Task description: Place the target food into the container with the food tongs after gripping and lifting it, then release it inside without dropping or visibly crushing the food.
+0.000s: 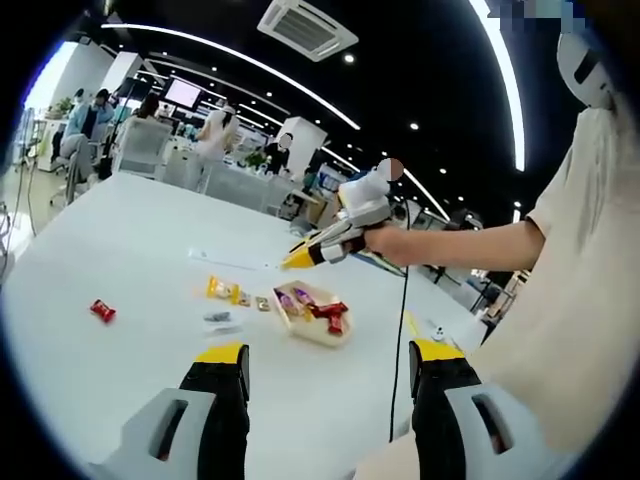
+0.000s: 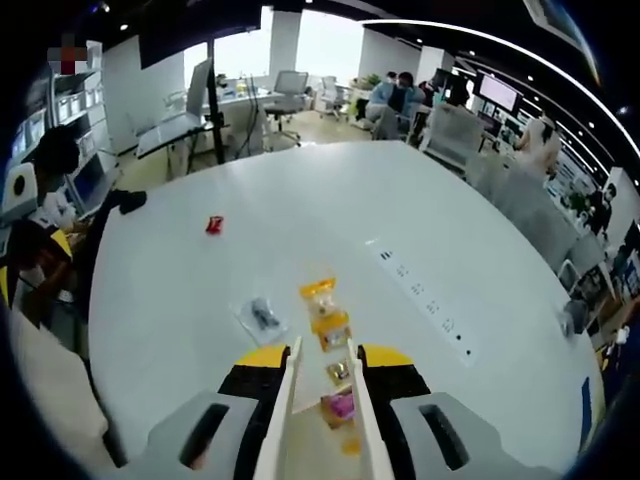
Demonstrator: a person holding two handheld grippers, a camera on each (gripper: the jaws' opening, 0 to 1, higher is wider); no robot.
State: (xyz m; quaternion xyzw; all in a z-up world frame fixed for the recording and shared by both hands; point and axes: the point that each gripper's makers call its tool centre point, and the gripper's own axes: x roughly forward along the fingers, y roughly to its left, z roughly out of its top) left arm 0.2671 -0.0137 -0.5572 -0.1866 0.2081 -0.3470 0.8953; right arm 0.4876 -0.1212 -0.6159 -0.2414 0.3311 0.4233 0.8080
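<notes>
Your right gripper (image 1: 305, 255) is raised above the table (image 1: 120, 240), your hand (image 1: 395, 243) stretched out to it from the right, and it slants down toward the bowl (image 1: 312, 316). Its jaws are clamped on the tongs (image 2: 318, 415), which point forward along the jaws; their tips stand a little apart. Between the tips you see a pink candy (image 2: 340, 405), but I cannot tell if it is gripped. The bowl holds several candies. Your left gripper (image 1: 330, 362) is low and its jaws are wide apart, with nothing between. A red candy (image 1: 102, 311) lies well apart on the table
</notes>
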